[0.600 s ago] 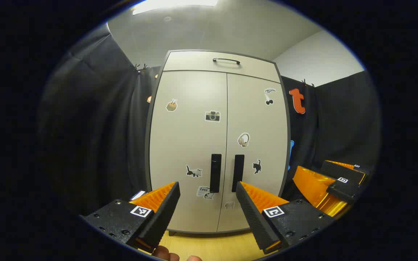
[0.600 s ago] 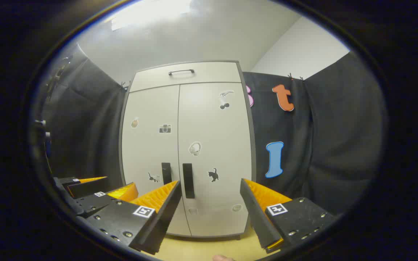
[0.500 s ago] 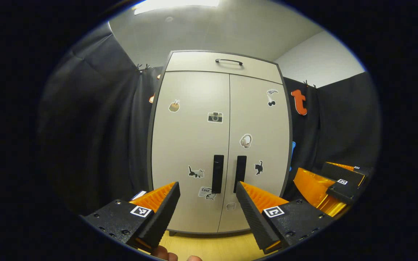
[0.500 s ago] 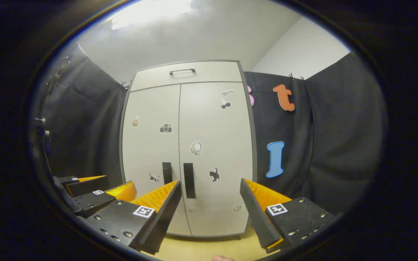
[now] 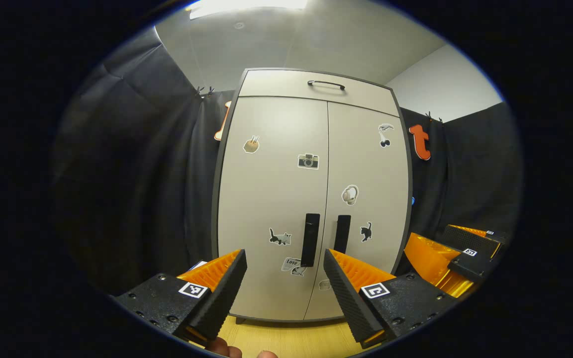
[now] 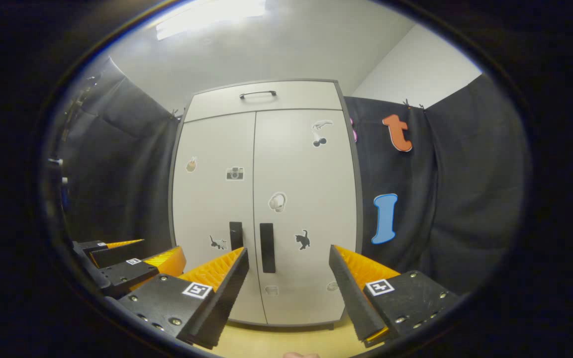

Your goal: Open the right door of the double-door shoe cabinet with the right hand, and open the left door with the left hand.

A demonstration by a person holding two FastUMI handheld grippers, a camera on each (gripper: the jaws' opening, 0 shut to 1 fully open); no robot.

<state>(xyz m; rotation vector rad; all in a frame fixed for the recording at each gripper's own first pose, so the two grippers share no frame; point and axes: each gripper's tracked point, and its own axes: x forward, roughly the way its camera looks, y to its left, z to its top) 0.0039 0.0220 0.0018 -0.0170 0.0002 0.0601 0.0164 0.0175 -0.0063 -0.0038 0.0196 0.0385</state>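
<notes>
Two doors, both closed, front the shoe cabinet [image 5: 311, 199] that stands mid-frame in both views on a pale wooden floor [image 5: 291, 340], with black cloth walls [image 5: 132, 174] on either side and a white ceiling [image 6: 266, 49] with a bright light panel at the top of the frame. A drawer front with a dark handle [image 5: 326, 84] runs across the cabinet's top. The left door [image 5: 271, 199] and right door [image 5: 366, 199] carry small stickers, and their two dark upright handles, left handle [image 5: 310, 239] and right handle [image 5: 342, 233], sit side by side at the centre seam, low in the frame. Nothing stands between the tools and the doors.

The left tool [image 5: 285, 261] is spread wide, holding nothing, well short of the cabinet; the right tool [image 6: 289, 258] likewise gapes wide and empty. The right tool also appears at the lower right of the left gripper view [image 5: 458, 256].

Compared with a moment earlier, the cabinet has shifted slightly rightward in both views; the tools' spread is unchanged.
</notes>
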